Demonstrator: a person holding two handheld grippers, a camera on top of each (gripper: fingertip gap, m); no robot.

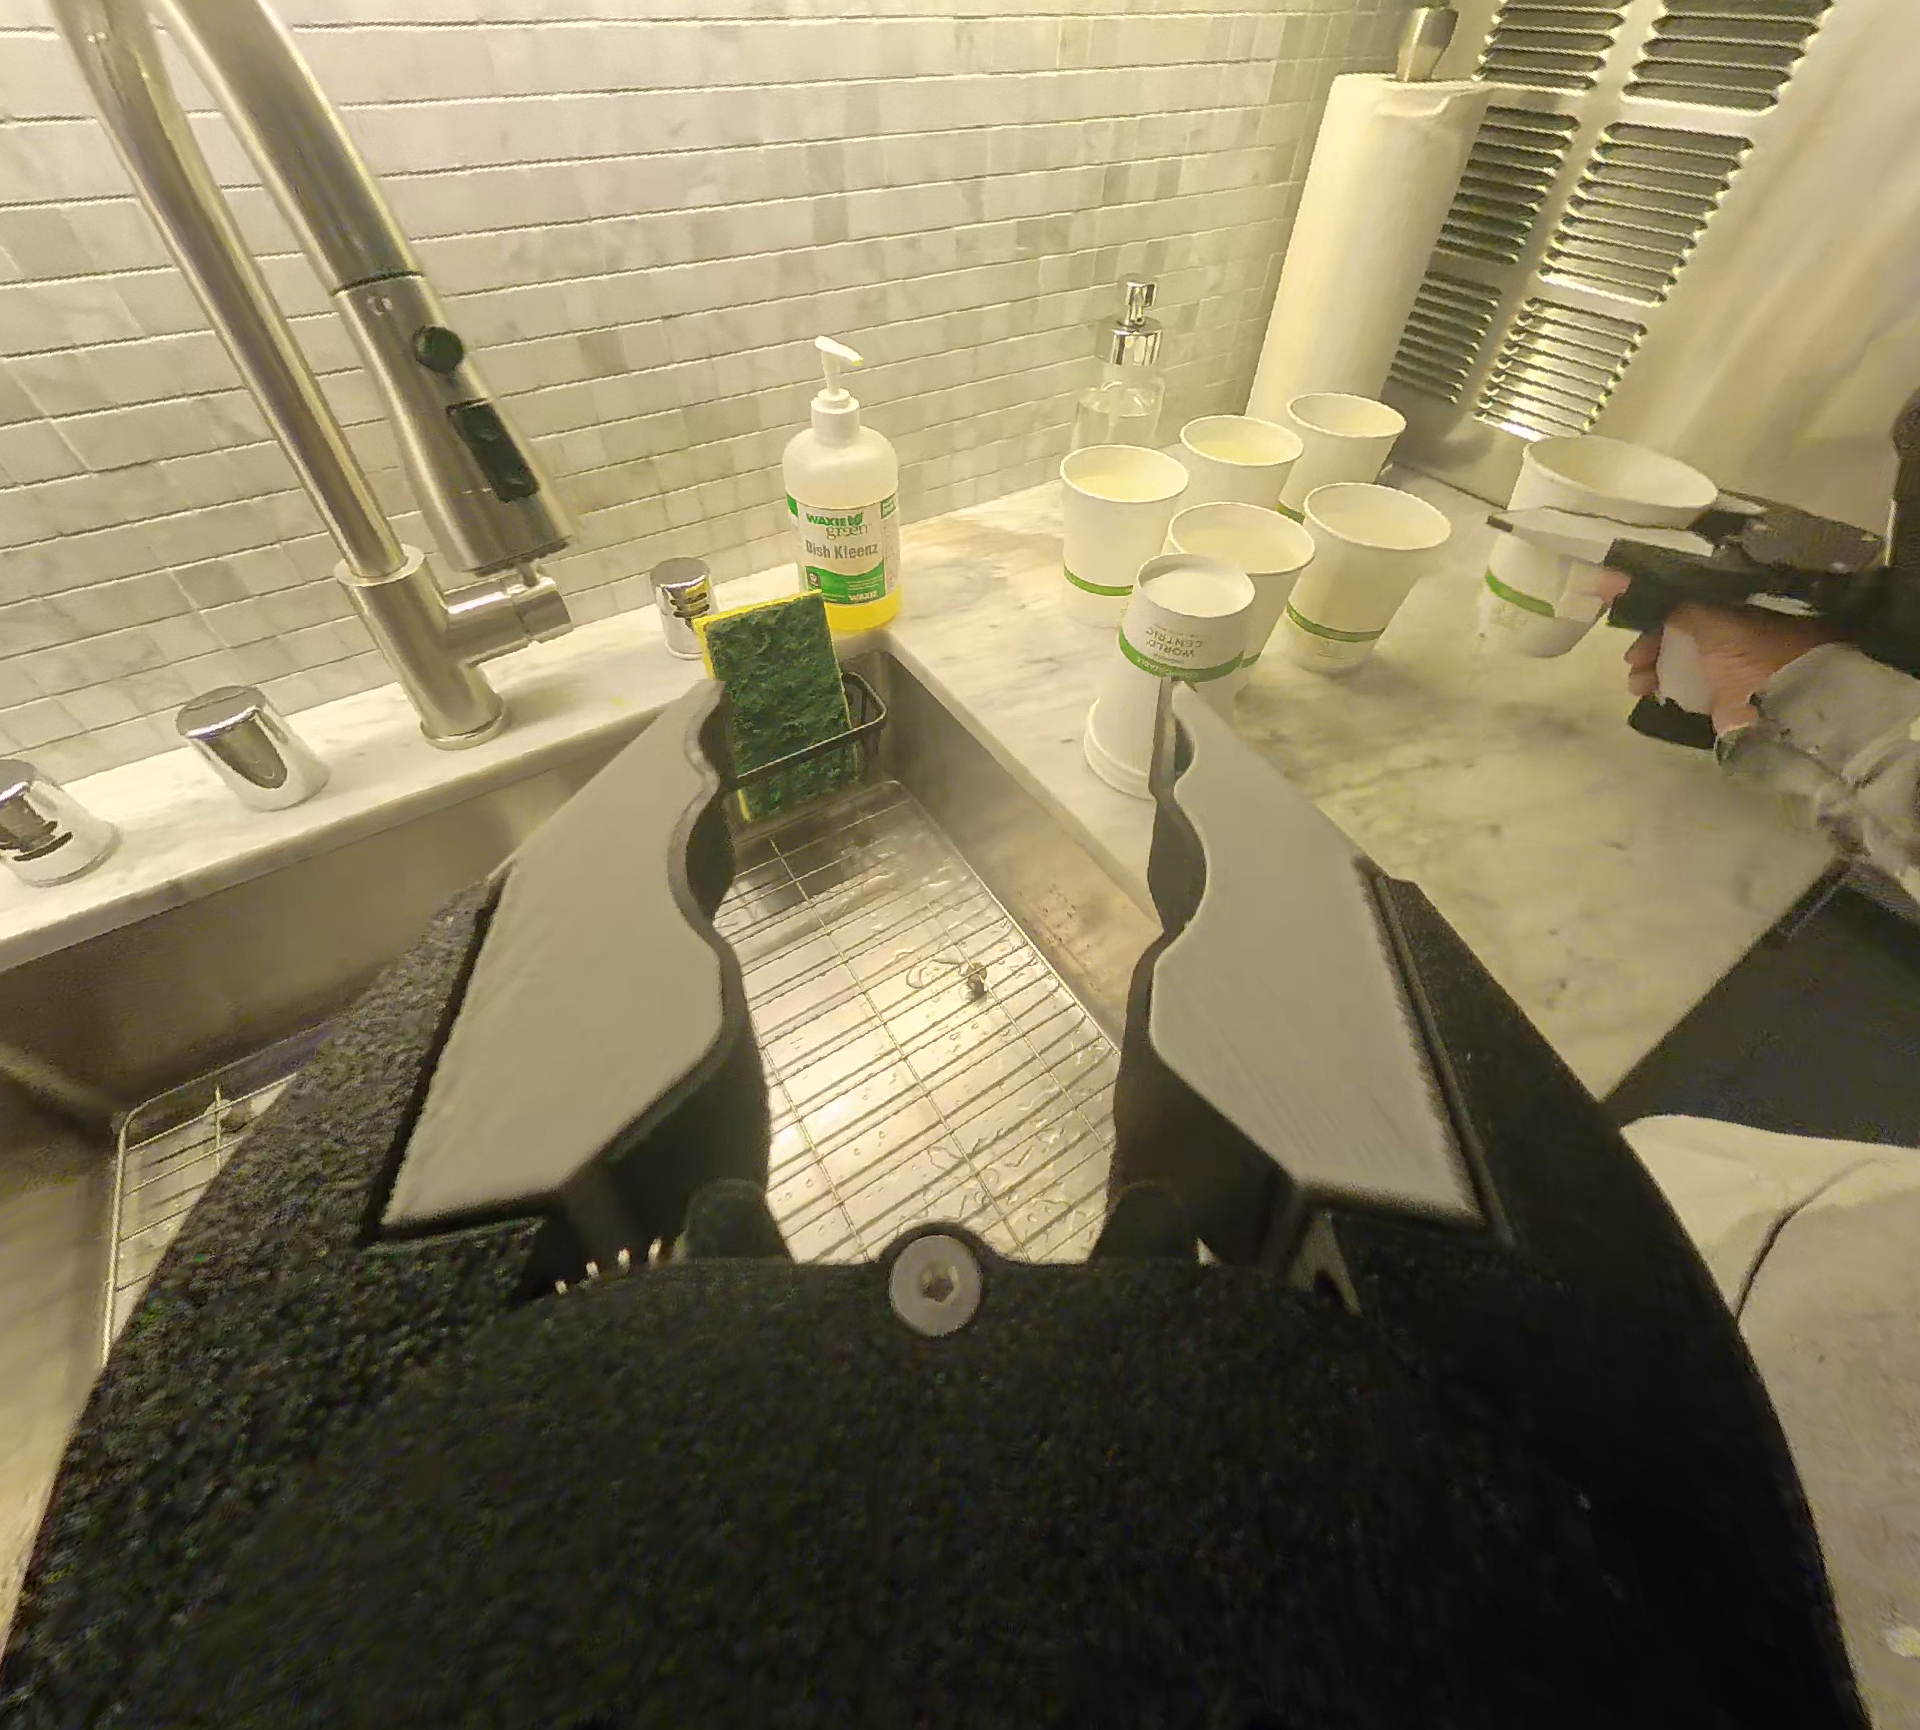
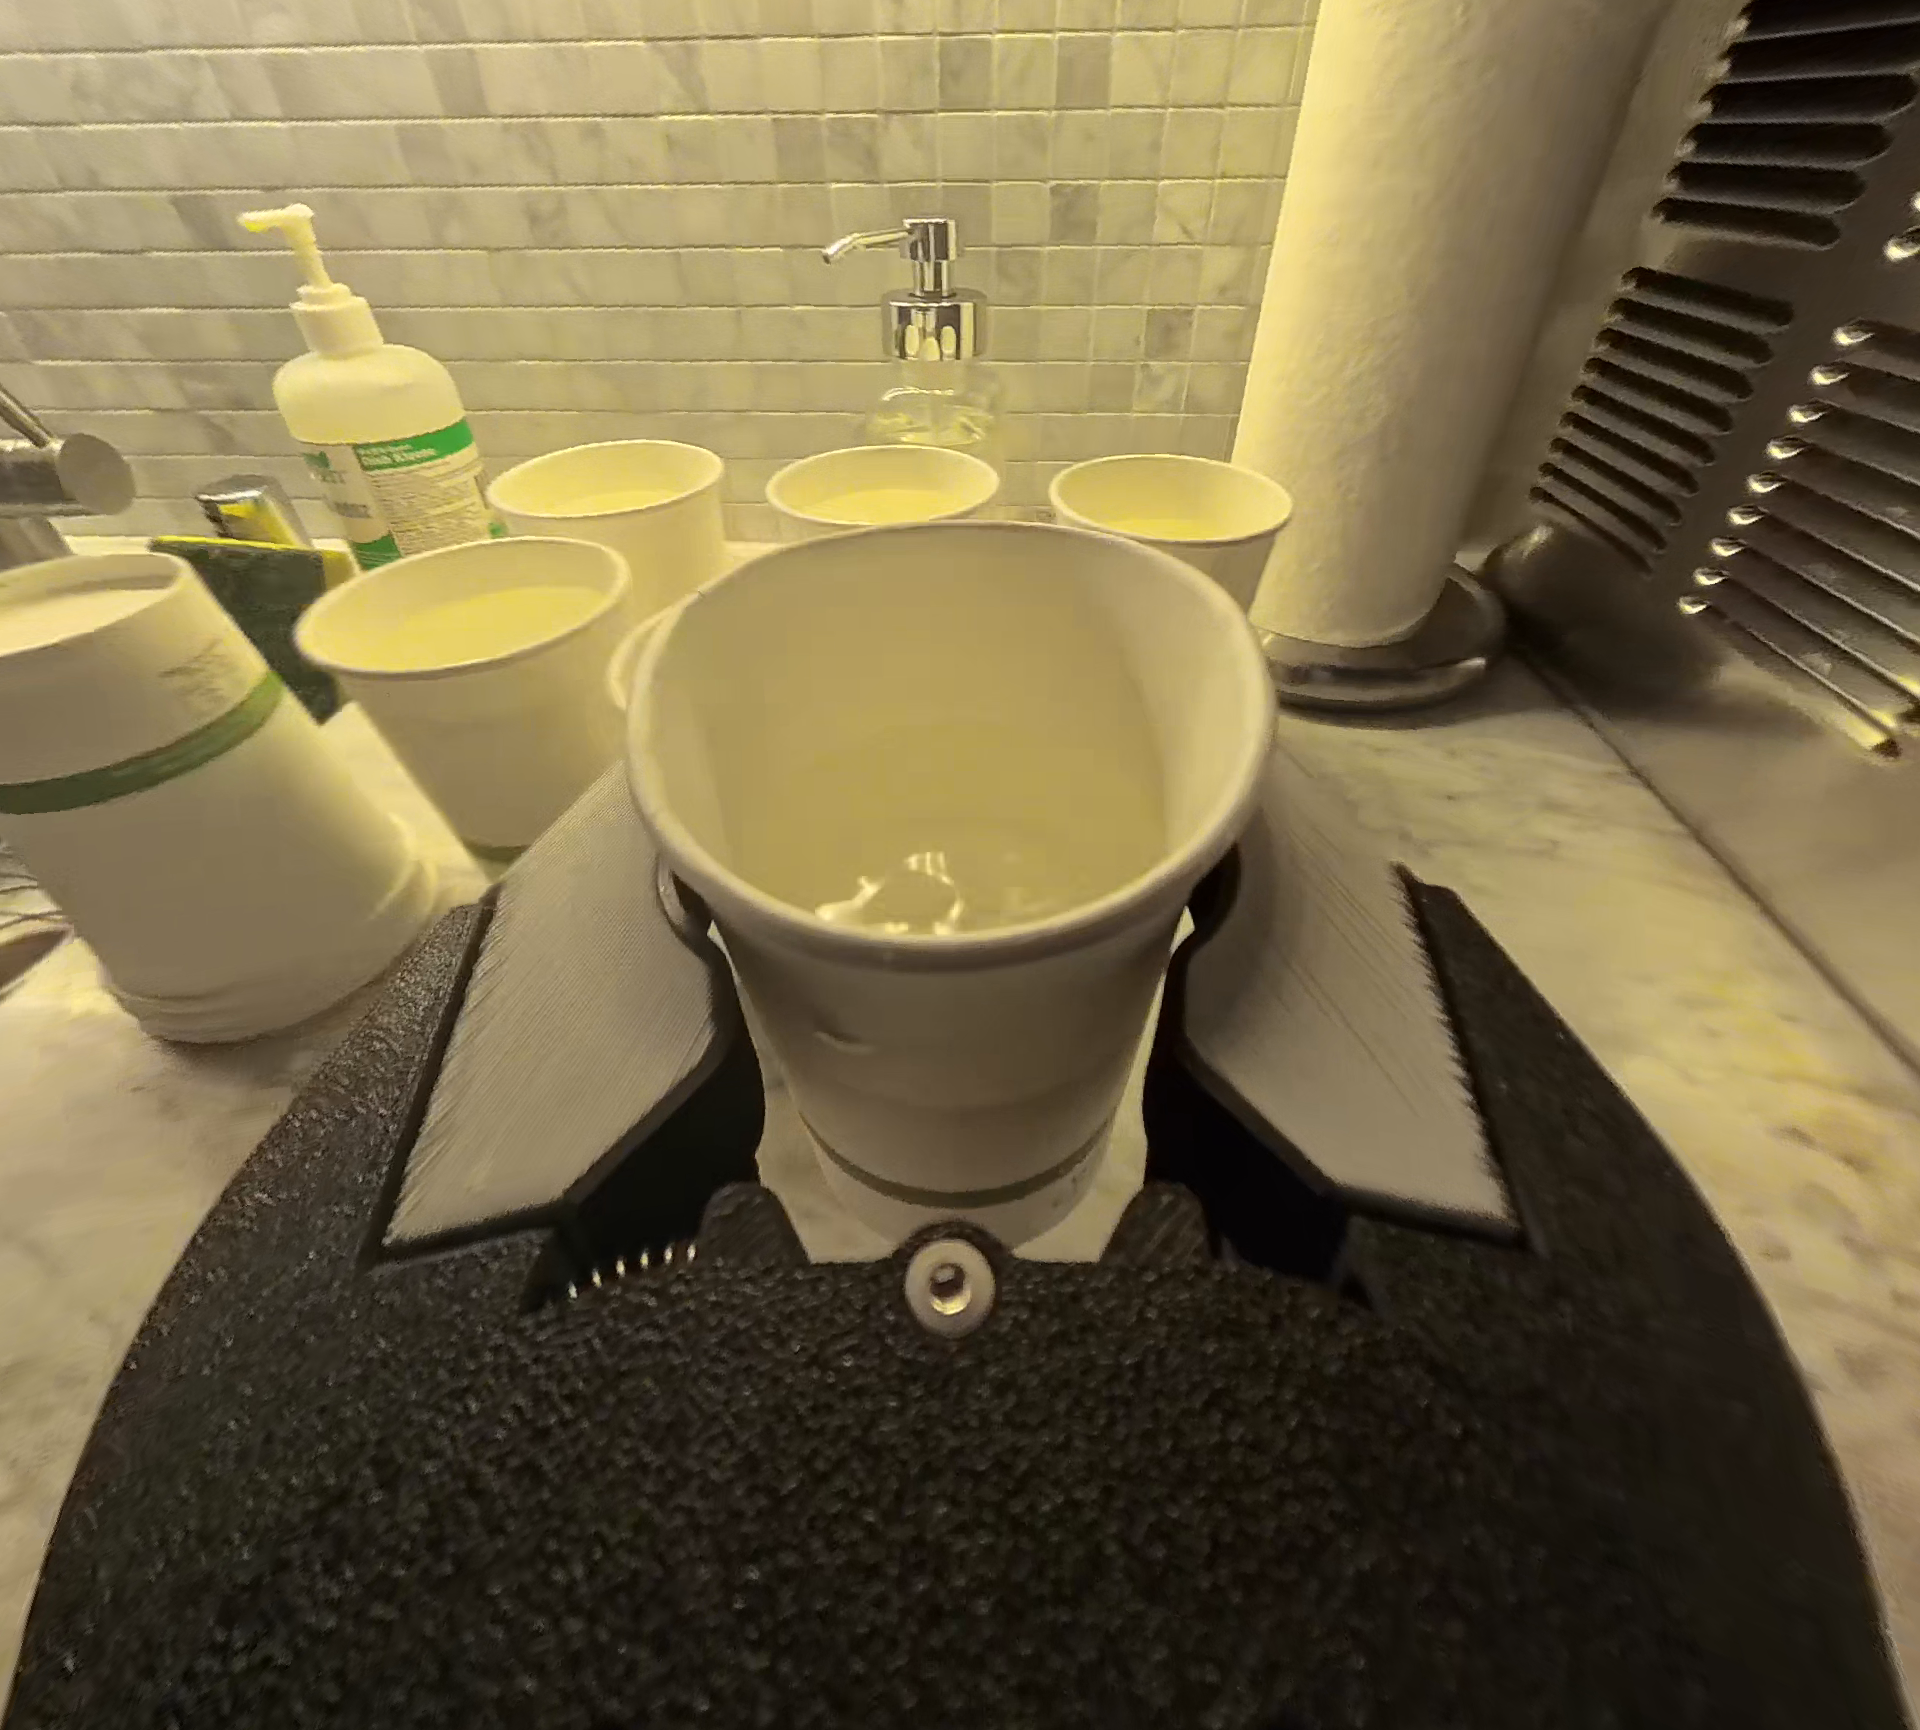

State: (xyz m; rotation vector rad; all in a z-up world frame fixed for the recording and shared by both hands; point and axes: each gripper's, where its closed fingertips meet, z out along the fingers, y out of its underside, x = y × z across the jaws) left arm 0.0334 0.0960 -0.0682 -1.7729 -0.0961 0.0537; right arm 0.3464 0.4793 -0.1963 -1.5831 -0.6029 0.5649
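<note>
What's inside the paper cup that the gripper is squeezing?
The held paper cup has a little clear liquid pooled low inside. Its bottom is hidden behind its own front wall.

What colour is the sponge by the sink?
The sponge is dark green with yellow edges, clearest in the left wrist view.

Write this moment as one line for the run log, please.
left gripper: open, over sink | right gripper: shut on paper cup, liquid inside | five cups, inverted stack on counter
</note>
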